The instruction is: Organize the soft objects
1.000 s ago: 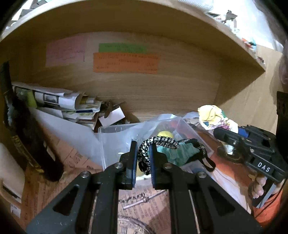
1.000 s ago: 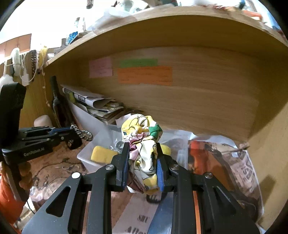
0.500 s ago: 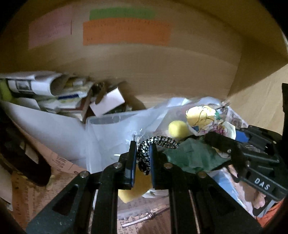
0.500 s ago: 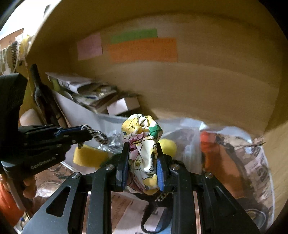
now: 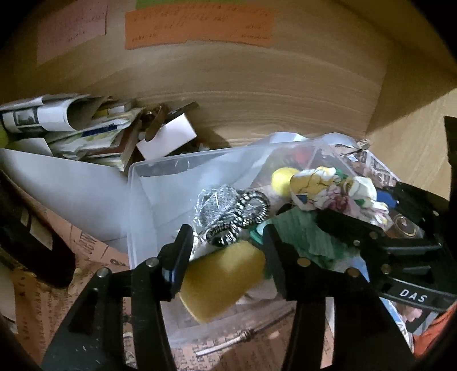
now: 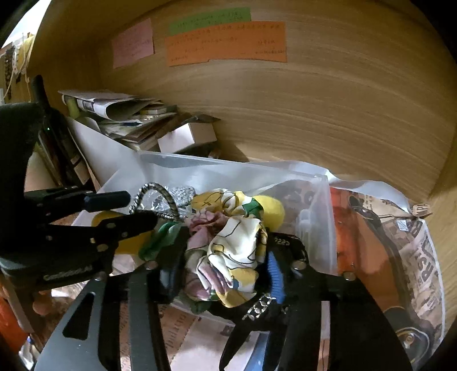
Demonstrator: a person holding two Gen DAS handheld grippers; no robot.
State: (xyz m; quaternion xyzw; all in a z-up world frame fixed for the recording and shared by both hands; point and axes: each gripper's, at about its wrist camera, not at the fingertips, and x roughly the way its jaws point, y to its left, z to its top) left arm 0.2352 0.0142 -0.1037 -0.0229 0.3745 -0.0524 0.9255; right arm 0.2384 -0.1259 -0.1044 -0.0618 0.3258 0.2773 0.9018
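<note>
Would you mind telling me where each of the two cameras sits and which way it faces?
Left wrist: rides the left gripper, looking forward and down into the clear plastic bin in a wooden shelf; its own open fingers and the right gripper show.
Right wrist: rides the right gripper, facing the same bin; the left gripper enters from the left.
Shared: bin, floral cloth, black-and-white cord, orange note.

One clear bin (image 5: 160, 182), two yellow sponges (image 5: 225, 282) (image 5: 281, 177) — one floral cloth (image 6: 228, 242), three paper labels (image 6: 225, 42).
</note>
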